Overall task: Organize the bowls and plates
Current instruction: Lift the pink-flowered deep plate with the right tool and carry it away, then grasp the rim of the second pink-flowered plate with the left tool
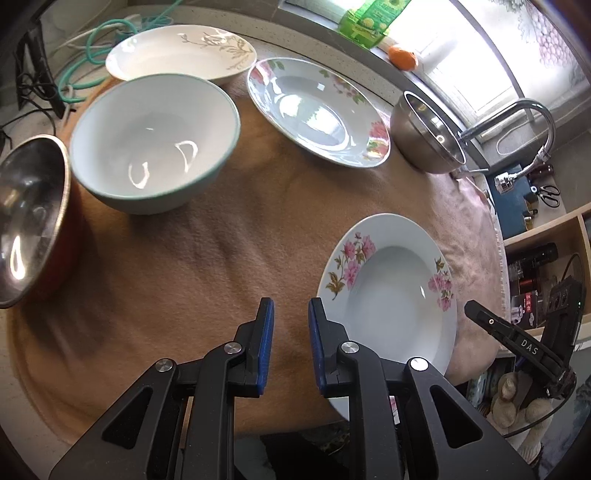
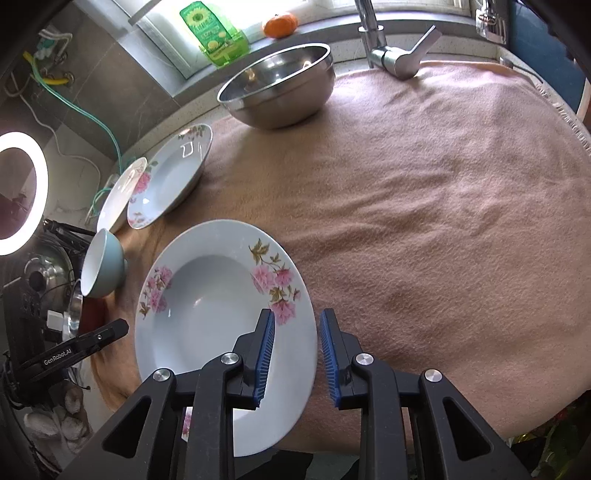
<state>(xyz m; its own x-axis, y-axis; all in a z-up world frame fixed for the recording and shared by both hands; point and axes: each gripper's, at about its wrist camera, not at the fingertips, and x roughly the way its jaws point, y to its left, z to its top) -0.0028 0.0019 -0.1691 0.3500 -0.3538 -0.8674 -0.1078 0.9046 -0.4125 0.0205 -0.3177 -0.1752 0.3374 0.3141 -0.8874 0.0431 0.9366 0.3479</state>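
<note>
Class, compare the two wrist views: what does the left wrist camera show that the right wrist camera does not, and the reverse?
Left only: the copper-rimmed metal bowl at the left edge and scissors beyond the tap.
Right only: a glowing ring light.
Both: the near floral plate, the steel bowl, the teal bowl and the orange fruit.

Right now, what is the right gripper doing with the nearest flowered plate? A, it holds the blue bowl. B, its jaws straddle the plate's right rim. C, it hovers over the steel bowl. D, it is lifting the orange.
B: in the right wrist view the right gripper has one blue pad over the flowered plate and the other outside its rim.
</note>
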